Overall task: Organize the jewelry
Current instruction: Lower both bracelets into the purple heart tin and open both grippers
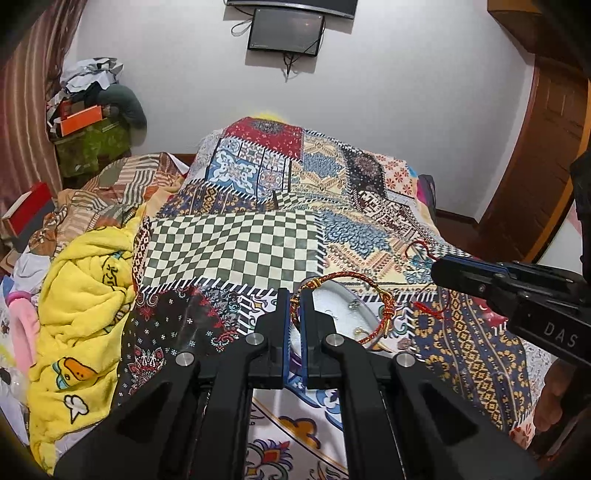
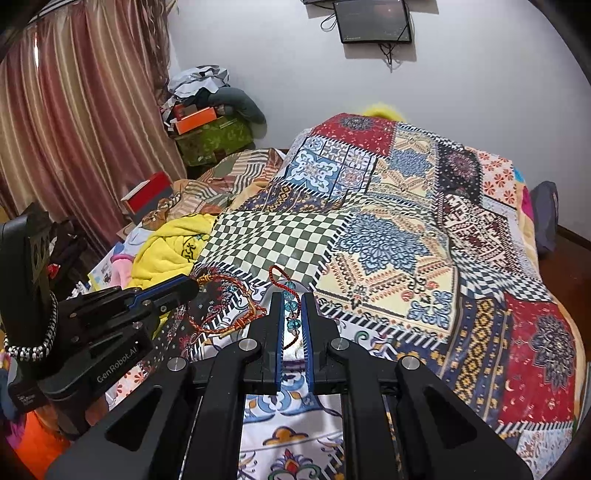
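My left gripper [image 1: 294, 301] is shut on a red and gold braided cord bracelet [image 1: 347, 276], which loops up and to the right over a clear round jewelry box [image 1: 343, 314] on the patchwork bedspread. The bracelet also shows in the right wrist view [image 2: 229, 314], held by the left gripper [image 2: 195, 286]. My right gripper [image 2: 293, 306] is shut on a red cord bracelet with teal glass beads [image 2: 290, 295]; its red loop sticks up past the fingertips. In the left wrist view the right gripper [image 1: 436, 267] comes in from the right with the red cord [image 1: 417, 245] at its tip.
The patchwork bedspread [image 1: 258, 236] covers the bed. A yellow blanket [image 1: 81, 302] lies bunched at the left. A pile of boxes and clothes [image 1: 92, 122] stands in the far left corner by the curtain [image 2: 74, 129]. A monitor [image 1: 284, 31] hangs on the wall; a wooden door [image 1: 546, 147] is at right.
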